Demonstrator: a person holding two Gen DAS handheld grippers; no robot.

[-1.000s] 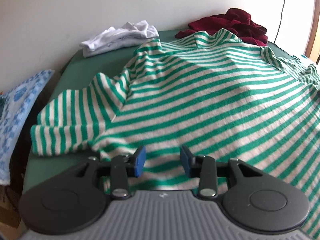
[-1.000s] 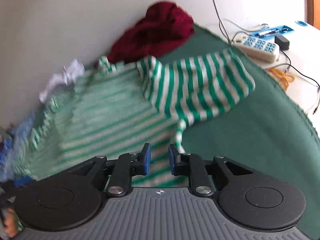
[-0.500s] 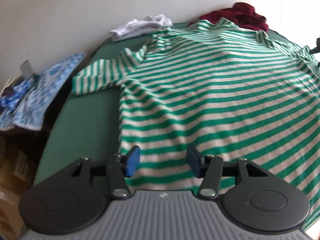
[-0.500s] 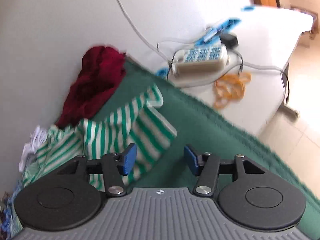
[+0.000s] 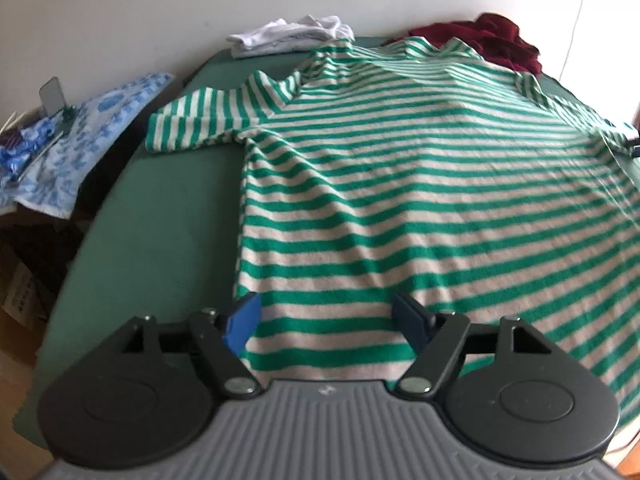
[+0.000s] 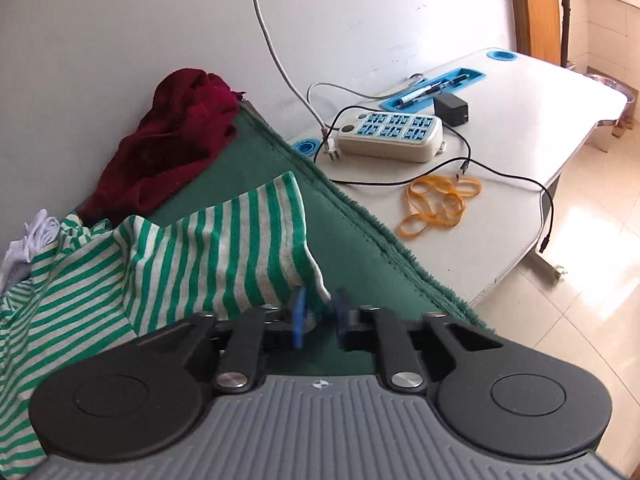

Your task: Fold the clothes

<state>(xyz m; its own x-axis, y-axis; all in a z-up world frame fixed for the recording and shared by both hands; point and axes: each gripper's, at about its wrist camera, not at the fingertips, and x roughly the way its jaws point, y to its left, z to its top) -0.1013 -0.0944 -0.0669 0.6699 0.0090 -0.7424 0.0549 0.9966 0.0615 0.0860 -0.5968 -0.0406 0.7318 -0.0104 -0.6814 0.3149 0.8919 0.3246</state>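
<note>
A green and white striped T-shirt (image 5: 400, 200) lies spread flat on a green cloth (image 5: 160, 260). My left gripper (image 5: 326, 320) is open wide and empty, over the shirt's bottom hem near its left corner. In the right wrist view the shirt's right sleeve (image 6: 224, 256) lies on the green cloth (image 6: 360, 248). My right gripper (image 6: 319, 316) sits at the sleeve's end corner with its jaws narrowly apart; the fingers are blurred and I cannot tell whether they pinch the cloth.
A dark red garment (image 5: 492, 40) and a folded white one (image 5: 288, 34) lie at the back by the wall. A blue patterned cloth (image 5: 80, 132) lies at left. Right of the green cloth a white desk (image 6: 520, 120) holds a power strip (image 6: 390, 136), cables and rubber bands (image 6: 440, 204).
The shirt has been pulled out flat. My left gripper opened wider and drew back to the hem. My right gripper swung to the right sleeve and its jaws narrowed at the sleeve corner.
</note>
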